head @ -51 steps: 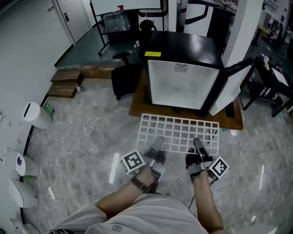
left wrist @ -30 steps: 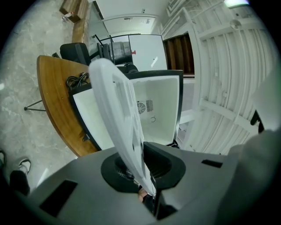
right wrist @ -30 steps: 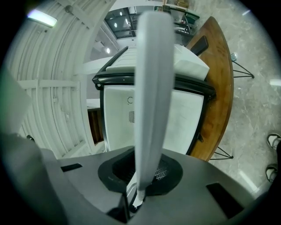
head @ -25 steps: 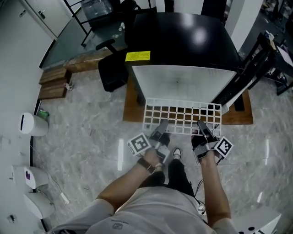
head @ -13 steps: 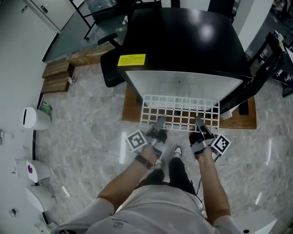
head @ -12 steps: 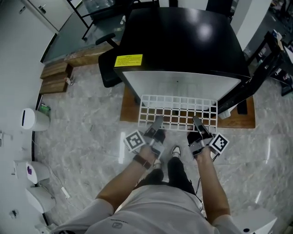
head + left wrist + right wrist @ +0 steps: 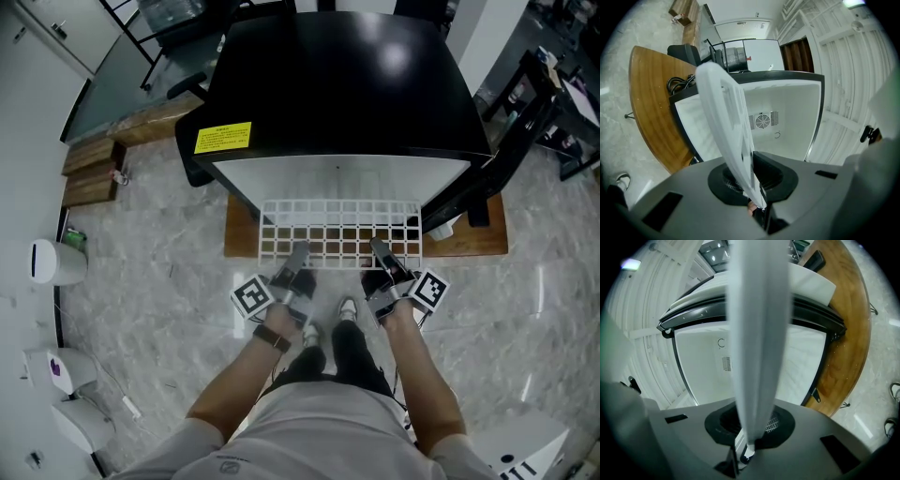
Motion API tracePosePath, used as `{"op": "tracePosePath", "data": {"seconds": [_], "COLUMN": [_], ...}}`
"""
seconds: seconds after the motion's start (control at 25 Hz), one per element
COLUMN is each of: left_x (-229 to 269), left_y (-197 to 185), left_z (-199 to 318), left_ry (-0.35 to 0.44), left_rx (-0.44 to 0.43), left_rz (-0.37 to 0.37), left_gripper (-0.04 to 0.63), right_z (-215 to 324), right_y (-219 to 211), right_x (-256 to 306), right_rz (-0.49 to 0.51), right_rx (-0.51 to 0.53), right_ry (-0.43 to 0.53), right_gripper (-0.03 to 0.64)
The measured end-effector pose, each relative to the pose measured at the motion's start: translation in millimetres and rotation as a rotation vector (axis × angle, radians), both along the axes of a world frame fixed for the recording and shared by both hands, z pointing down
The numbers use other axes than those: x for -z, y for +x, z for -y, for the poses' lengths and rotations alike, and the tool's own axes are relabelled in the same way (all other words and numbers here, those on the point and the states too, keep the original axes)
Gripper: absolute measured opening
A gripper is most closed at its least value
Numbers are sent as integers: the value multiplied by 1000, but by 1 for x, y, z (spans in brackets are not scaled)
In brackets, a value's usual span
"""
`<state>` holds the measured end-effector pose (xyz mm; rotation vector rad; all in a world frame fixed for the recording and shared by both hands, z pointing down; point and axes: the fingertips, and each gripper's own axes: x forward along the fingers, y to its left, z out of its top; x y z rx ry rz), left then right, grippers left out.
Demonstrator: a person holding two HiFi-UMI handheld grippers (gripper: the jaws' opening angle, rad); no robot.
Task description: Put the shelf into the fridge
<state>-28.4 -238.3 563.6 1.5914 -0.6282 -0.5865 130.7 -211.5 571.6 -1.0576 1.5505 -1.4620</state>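
Head view: the left gripper (image 7: 298,255) and the right gripper (image 7: 377,251) each have their jaws clamped on the near edge of the white wire shelf (image 7: 339,228), left and right of its middle. The shelf's far edge sits at the open front of the black fridge (image 7: 337,84). The fridge door (image 7: 473,183) is swung out at right, over a wooden platform (image 7: 473,242).

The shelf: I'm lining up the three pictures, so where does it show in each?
Head view: shelf, centre, level, at the fridge opening.
Left gripper view: shelf edge-on, slanting up-left from the jaws.
Right gripper view: shelf, a blurred upright band at centre.
Shared landmark: the fridge's white interior.
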Motion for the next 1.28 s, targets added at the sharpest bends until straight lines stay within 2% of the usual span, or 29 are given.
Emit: {"op": "tracePosePath", "data": {"seconds": [0.28,0.4,0.6,0.88,1.0,1.28], "left_x": [-2,-1,-2,-7,-12,-8], "left_y": [-1,-2,-2,-1,-3,-2], "left_z": [1,-9,-19,-3,1,1], "left_ry": [-7,-19,27,-17,-24,-14], "left_rx": [3,8,-13,-9,-11,-13], "left_rz": [18,-7,7,33,68,46], "left_gripper": [29,29,29,29,29,29], "right_z": [1,-6,-22,-3,2,3], "right_y": [1,-1,-2,1,2,1], "right_x": [-2,-4,-5,-5,-5,-5], "right_rz": [8,-1,6,3,2,-8], "right_rx": [3,6,-1,-5,-6,-19], "right_ry": [-6,-9,-5,7,10,11], "right_gripper": [46,46,46,46,46,46]}}
